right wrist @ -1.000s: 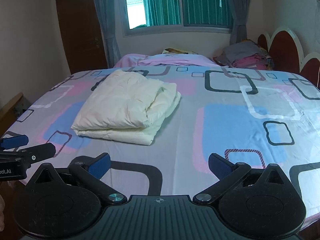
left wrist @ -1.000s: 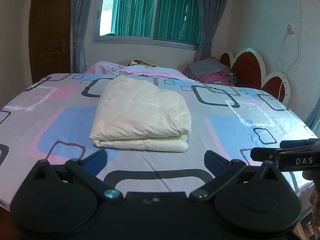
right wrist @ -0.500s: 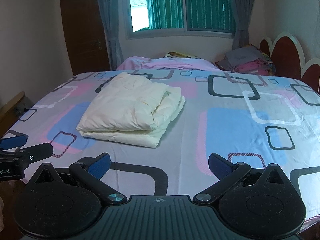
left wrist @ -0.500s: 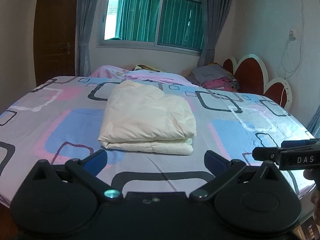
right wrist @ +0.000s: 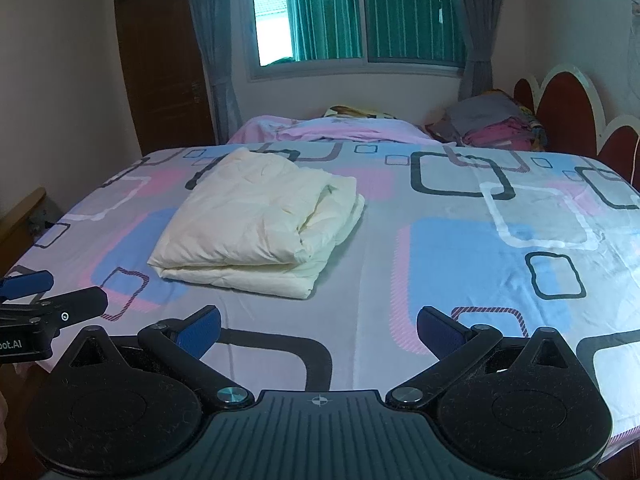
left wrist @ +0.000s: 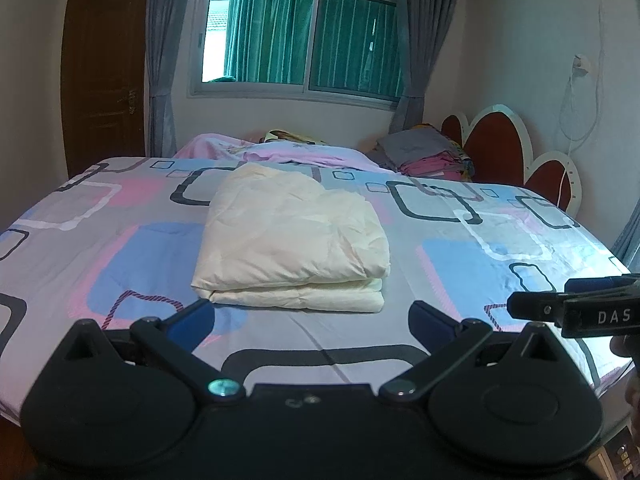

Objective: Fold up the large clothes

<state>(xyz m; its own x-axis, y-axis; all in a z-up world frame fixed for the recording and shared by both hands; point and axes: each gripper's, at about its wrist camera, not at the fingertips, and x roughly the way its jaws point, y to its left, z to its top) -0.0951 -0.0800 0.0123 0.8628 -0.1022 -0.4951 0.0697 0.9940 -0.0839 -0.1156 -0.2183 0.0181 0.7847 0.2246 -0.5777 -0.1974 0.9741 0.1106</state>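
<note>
The cream garment (left wrist: 294, 236) lies folded into a thick, puffy rectangle on the bed (left wrist: 480, 264), its layers stacked so that the doubled edge faces the tools. It sits straight ahead of the left tool (left wrist: 310, 316), just beyond its fingertips, and ahead and to the left of the right tool (right wrist: 318, 332); nothing touches it. In the right wrist view the garment's (right wrist: 256, 220) right side shows loose, bunched folds, while the top face is smooth with light creases.

The left tool hangs over the near edge of the bed with its blue-padded fingers (left wrist: 192, 318) spread wide and nothing between them. The right tool is likewise released, its fingers (right wrist: 436, 330) wide apart over the patterned sheet (right wrist: 460, 248), empty. Each tool shows at the edge of the other's view, side by side and apart.

Beyond the garment, at the far edge of the bed, lies a rumpled pink blanket (left wrist: 280, 152), and to its right a stack of folded clothes (left wrist: 424, 152) rests near the scalloped red headboard (left wrist: 496, 148). Behind them are a window (left wrist: 300, 36) with green curtains and, to the left, a dark wooden door (left wrist: 104, 80).
</note>
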